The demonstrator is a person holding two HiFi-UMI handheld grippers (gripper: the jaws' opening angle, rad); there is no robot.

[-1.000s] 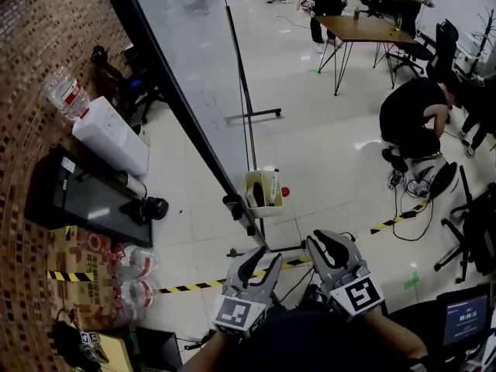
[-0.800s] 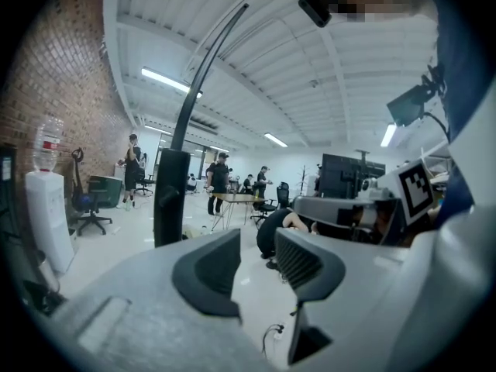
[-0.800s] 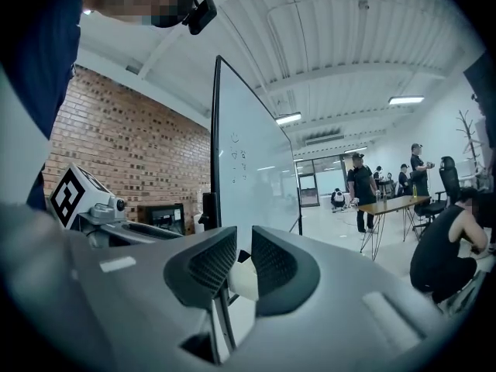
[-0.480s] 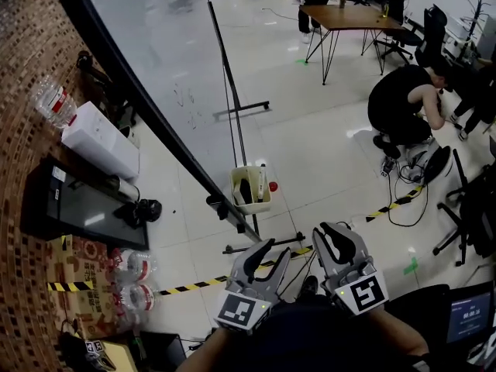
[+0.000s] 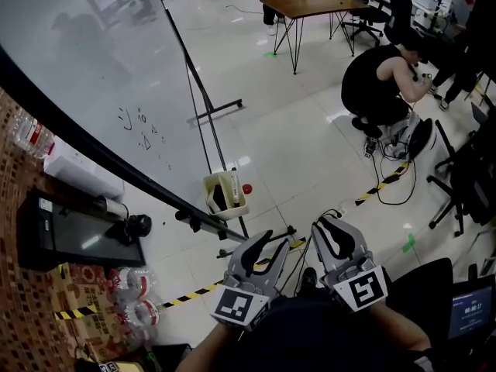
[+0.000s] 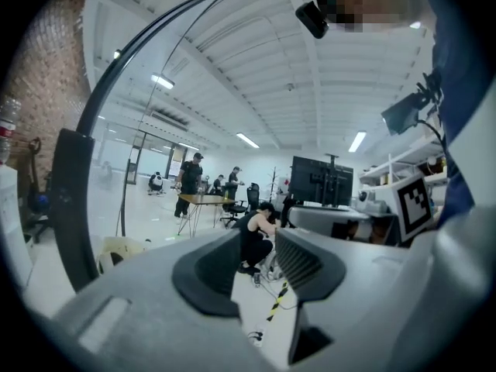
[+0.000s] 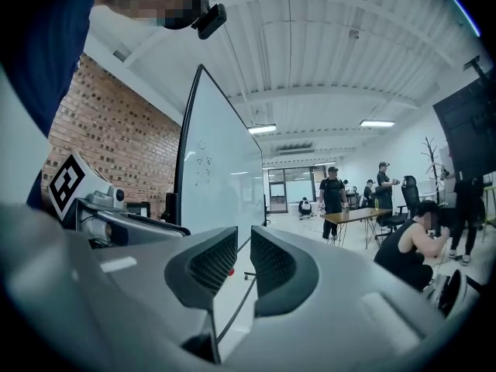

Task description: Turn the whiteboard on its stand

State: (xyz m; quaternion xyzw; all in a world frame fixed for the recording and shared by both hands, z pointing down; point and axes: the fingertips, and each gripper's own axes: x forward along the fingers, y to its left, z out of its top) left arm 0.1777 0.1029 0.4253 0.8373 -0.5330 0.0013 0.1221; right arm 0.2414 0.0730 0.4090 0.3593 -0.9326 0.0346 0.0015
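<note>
The whiteboard [image 5: 93,76] fills the upper left of the head view, with small marks on its face and its black frame edge [image 5: 116,173] slanting down to the right. Its stand's leg [image 5: 203,111] rises behind, and a pale bin [image 5: 225,194] hangs at the low corner. My left gripper [image 5: 273,240] and right gripper [image 5: 329,223] hover side by side close to my body, short of that corner, both shut with nothing between the jaws. The frame [image 6: 76,208] stands at the left of the left gripper view. The board's face [image 7: 221,169] shows left of centre in the right gripper view.
A black screen [image 5: 70,235], a white box [image 5: 77,173] and water bottles [image 5: 132,293] lie along the brick wall [image 5: 23,316]. Striped tape [image 5: 186,293] crosses the floor. A person [image 5: 380,80] crouches at the right near cables, with a wooden table [image 5: 310,5] and chairs [image 5: 473,177] around.
The head view has swung, so the board looms larger and its frame edge lies flatter across the picture. Both grippers stay shut and empty and have shifted slightly.
</note>
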